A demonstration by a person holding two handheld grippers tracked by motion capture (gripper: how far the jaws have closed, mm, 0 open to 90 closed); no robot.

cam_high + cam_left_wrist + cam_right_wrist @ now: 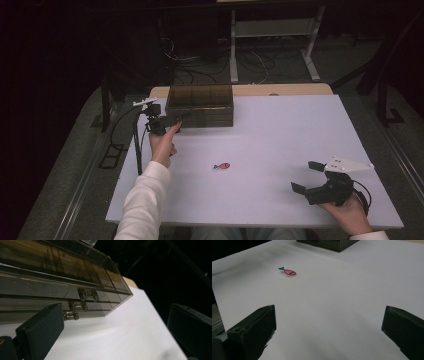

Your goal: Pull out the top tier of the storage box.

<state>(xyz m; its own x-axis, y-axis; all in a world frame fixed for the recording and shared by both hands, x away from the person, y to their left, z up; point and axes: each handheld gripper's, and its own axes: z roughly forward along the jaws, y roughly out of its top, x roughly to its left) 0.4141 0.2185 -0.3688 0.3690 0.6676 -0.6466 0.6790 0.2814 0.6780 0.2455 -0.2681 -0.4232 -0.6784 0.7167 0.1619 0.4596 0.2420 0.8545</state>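
A smoky clear plastic drawer box (200,105) stands at the back of the white table (280,130). My left gripper (172,119) is open at its left front corner, close to the box's small metal drawer handles (87,295). In the left gripper view the box (50,277) looms just beyond the wide-apart jaws. A small pink fish sticker with a blue tail (222,166) lies flat mid-table. My right gripper (306,176) rests open near the front right, pointing toward the fish (289,272), with nothing between its fingers.
The table's front edge runs just below my right hand. Behind the table lie a white metal frame (272,35), floor cables and dark surroundings. A cable (125,117) trails off the left gripper past the table's left edge.
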